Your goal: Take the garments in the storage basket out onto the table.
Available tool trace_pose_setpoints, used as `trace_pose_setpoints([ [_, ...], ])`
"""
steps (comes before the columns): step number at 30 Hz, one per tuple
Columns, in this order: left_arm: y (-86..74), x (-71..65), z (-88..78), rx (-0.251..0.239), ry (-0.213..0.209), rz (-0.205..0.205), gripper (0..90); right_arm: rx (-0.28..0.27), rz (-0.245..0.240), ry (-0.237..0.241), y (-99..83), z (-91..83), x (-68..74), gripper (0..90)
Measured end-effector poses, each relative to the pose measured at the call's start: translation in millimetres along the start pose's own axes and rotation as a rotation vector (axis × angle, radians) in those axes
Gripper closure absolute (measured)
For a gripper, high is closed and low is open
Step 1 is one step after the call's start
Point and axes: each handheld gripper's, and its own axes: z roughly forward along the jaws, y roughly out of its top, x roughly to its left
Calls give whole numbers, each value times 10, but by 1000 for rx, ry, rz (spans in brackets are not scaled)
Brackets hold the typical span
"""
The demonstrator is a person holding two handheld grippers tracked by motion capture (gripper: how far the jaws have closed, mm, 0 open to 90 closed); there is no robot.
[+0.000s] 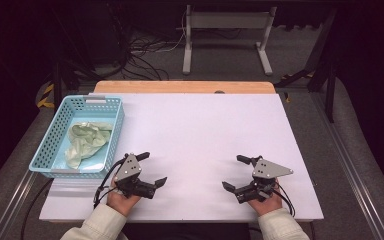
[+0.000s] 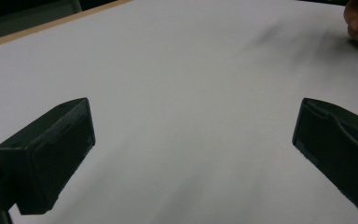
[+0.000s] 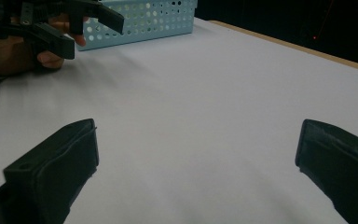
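My left gripper rests near the table's front edge at the left, jaws spread wide and pointing right, nothing between them. My right gripper sits at the front right, open too, jaws pointing left toward the other. In the left gripper view its own gripper frames bare white table. In the right gripper view the right gripper also frames bare table, with the left gripper farther off. A light blue perforated basket at the table's left holds a crumpled pale green cloth.
The white table top has a wooden strip along its far edge. Behind it stand a white metal frame and tangled cables on the floor. The basket's wall is beyond the left hand.
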Motion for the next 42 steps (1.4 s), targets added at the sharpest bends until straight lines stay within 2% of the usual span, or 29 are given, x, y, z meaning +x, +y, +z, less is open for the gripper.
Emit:
trace_pose_setpoints([
  [7,6,-10,0,2,-4,10,1,3,1,-3,-2,4,-1,1],
  [12,15,0,-20,1,-13,1,1,6,3,-4,-3,7,-4,1],
  [17,45,-30,-24,4,-29,19,4,5,4,0,-3,10,-5,1],
  [23,125,-85,-39,3,-41,40,4,8,6,-1,-4,12,-5,1],
  [24,171,-108,-42,13,-40,63,4,8,6,-3,-5,11,-6,1],
  [25,171,-108,-42,13,-40,63,4,8,6,-3,-5,11,-6,1],
  [26,223,-131,-48,23,-50,80,4,8,6,-3,-5,9,-7,1],
  [29,283,-161,-43,26,-79,78,4,8,5,-1,-5,10,-5,1],
  [32,340,-194,-31,45,-82,104,4,8,5,0,-5,9,-6,1],
  [42,488,-244,-33,50,-111,113,4,5,7,2,-5,7,-8,1],
])
